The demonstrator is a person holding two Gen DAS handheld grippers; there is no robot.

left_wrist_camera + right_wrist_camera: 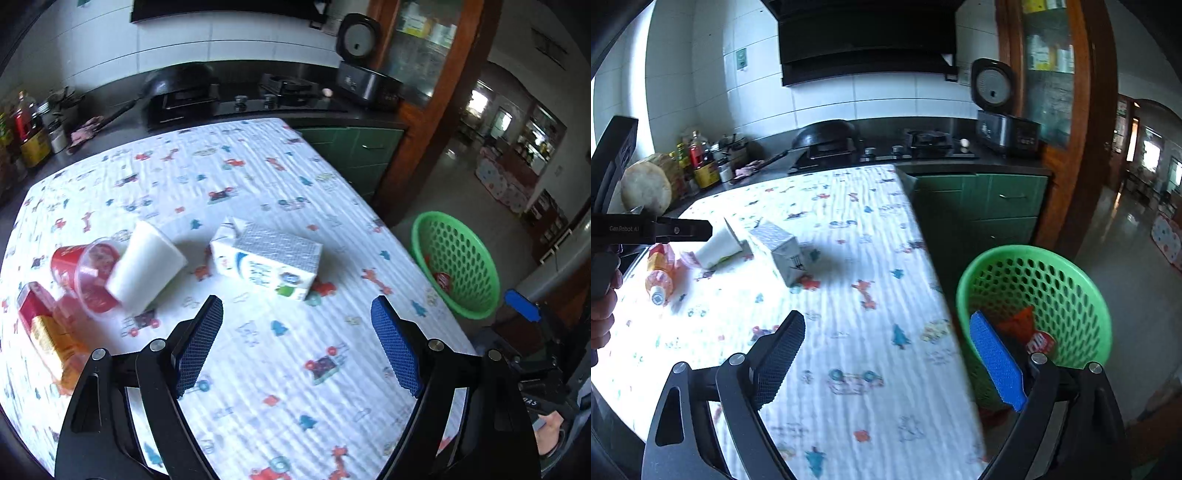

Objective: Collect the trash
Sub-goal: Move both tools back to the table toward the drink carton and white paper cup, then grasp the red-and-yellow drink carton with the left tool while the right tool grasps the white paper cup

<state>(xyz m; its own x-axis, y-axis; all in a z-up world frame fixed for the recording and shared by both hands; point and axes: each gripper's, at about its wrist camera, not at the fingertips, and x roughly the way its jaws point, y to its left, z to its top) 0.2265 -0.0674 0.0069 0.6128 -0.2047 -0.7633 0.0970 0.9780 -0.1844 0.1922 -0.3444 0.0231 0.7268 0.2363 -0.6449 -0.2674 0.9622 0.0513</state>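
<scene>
A white and blue milk carton (pixel 266 263) lies on its side on the patterned tablecloth (pixel 258 177). To its left lie a white paper cup (pixel 147 264), a red plastic cup (pixel 83 271) and an orange bottle (pixel 48 332). My left gripper (pixel 297 341) is open and empty, a little short of the carton. My right gripper (pixel 888 360) is open and empty over the table's right edge, beside the green basket (pixel 1034 314), which holds a red wrapper (pixel 1039 341). The carton (pixel 783 253), cup (pixel 718 245) and bottle (pixel 659 275) also show in the right wrist view.
The basket (pixel 456 264) sits on the floor right of the table. Behind the table runs a dark counter with a stove (pixel 923 146), a wok (pixel 827 136), a rice cooker (pixel 1004 125) and bottles (pixel 698 162). Green cabinets (pixel 982 206) stand below.
</scene>
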